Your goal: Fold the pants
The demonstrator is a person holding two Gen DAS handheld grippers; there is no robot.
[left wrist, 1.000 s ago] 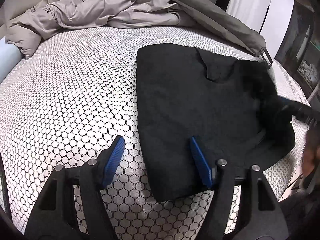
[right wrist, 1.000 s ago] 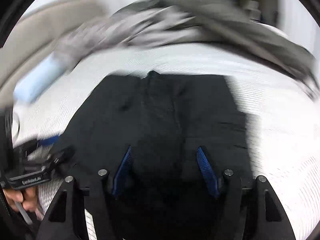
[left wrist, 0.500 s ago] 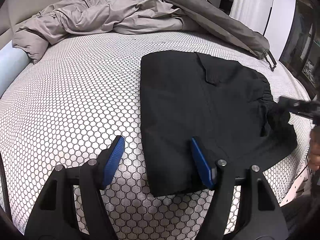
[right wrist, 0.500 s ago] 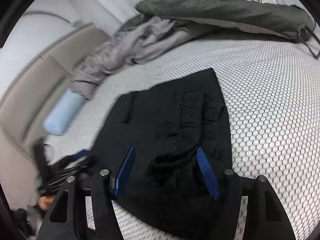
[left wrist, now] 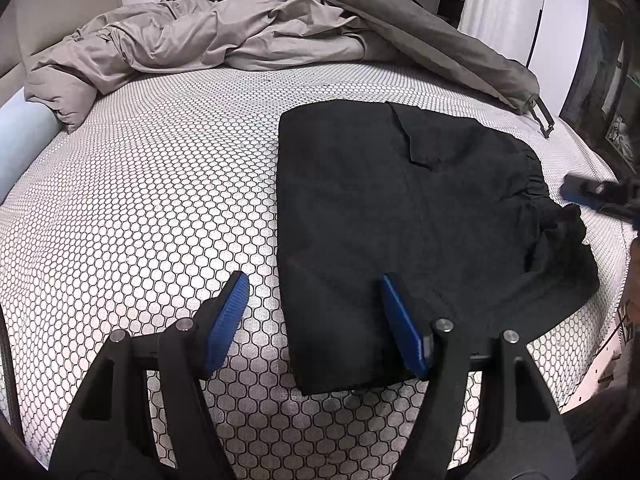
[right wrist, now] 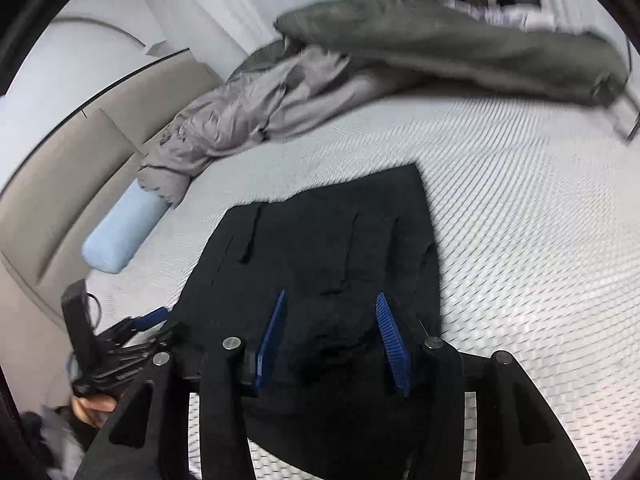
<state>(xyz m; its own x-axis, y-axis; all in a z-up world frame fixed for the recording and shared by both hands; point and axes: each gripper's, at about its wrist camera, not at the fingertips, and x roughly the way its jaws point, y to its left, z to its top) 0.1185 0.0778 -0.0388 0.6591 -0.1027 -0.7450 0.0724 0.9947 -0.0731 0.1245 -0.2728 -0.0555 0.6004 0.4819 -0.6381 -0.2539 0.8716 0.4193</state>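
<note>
The black pants [left wrist: 404,220] lie folded into a flat rectangle on the honeycomb-patterned bed [left wrist: 152,200], with the elastic waistband bunched at the right edge. My left gripper [left wrist: 314,292] is open and empty, hovering above the pants' near left corner. My right gripper [right wrist: 330,304] is open and empty, above the waistband end of the pants [right wrist: 332,248]. The right gripper also shows at the far right in the left wrist view [left wrist: 592,194]. The left gripper shows at the lower left in the right wrist view [right wrist: 132,332].
A rumpled grey duvet [left wrist: 208,40] and a dark olive cover [left wrist: 440,48] lie across the far side of the bed. A light blue bolster [right wrist: 120,232] lies along the beige headboard [right wrist: 60,168]. The bed's edge is near the waistband, with furniture beyond [left wrist: 608,92].
The right gripper has let go of the waistband and drawn back off the pants. The pants have settled flat. The left gripper has barely moved.
</note>
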